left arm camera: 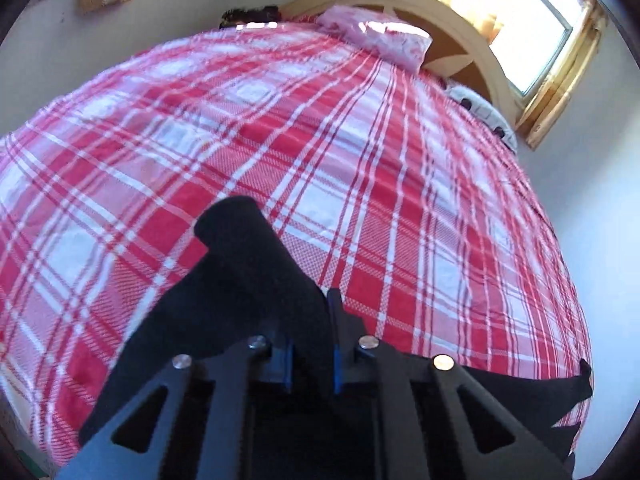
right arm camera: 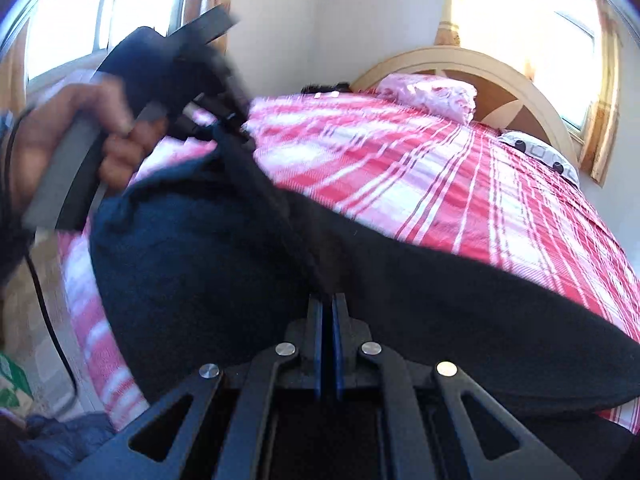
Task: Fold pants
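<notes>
The pants point(right arm camera: 400, 280) are dark, pretty much black, and they're draped across the near end of the bed point(left arm camera: 360, 160), which has a red and white plaid cover; the right tool point(right arm camera: 328, 300) has its jaws together, pinched on the near edge of the fabric; the left tool point(left arm camera: 316, 300) is clamped on another bit of the pants, with a fold of dark cloth bunched up between and over its fingers; in the right wrist view a hand point(right arm camera: 80, 132) grips the left tool's handle up on the left, all blurry; far end of the bed has a pink pillow point(left arm camera: 380, 36) against a curved wooden headboard point(right arm camera: 500, 72), window point(left arm camera: 548, 28) glowing behind it
</notes>
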The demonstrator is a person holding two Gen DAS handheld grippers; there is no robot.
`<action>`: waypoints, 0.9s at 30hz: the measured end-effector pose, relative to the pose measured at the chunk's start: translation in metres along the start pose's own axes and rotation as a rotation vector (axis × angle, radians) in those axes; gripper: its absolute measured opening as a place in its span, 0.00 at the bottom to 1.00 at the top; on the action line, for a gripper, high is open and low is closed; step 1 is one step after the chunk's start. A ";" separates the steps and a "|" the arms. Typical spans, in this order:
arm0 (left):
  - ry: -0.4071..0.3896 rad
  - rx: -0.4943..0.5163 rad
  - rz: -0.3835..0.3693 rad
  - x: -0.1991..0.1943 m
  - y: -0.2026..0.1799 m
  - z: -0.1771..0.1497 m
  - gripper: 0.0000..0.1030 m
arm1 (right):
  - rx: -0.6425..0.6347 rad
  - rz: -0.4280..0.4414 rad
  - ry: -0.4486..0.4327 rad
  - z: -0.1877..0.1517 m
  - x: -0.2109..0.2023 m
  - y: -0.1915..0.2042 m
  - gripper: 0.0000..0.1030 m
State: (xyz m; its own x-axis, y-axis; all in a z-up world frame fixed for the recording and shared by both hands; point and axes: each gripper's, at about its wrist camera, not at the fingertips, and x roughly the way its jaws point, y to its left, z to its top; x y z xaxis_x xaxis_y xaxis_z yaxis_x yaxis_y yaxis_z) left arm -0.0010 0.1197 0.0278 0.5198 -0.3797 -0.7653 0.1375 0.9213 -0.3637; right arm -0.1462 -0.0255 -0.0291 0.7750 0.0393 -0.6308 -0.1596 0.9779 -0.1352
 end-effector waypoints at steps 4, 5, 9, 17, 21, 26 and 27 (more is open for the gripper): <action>-0.059 0.054 -0.009 -0.037 0.006 -0.010 0.14 | 0.012 0.012 -0.079 0.018 -0.035 -0.005 0.04; -0.074 0.068 -0.002 -0.048 0.009 -0.016 0.14 | 0.008 0.020 -0.089 0.020 -0.041 -0.004 0.04; -0.080 0.115 0.051 -0.061 0.021 -0.041 0.14 | -0.053 0.048 -0.095 0.017 -0.061 0.011 0.04; -0.045 0.154 0.180 -0.044 0.047 -0.082 0.17 | -0.183 0.068 -0.005 -0.019 -0.057 0.053 0.04; -0.019 0.136 0.222 -0.028 0.061 -0.097 0.21 | -0.211 0.067 0.045 -0.036 -0.046 0.063 0.04; -0.077 0.207 0.263 -0.029 0.055 -0.105 0.34 | -0.184 0.073 0.081 -0.049 -0.034 0.064 0.05; -0.077 0.210 0.289 -0.030 0.055 -0.103 0.41 | -0.178 0.066 0.077 -0.049 -0.033 0.064 0.05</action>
State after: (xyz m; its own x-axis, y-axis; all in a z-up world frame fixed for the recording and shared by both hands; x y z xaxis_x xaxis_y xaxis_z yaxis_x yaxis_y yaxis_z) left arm -0.0957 0.1737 -0.0237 0.6231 -0.1014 -0.7755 0.1416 0.9898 -0.0156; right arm -0.2126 0.0260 -0.0546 0.7113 0.0797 -0.6983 -0.3194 0.9217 -0.2201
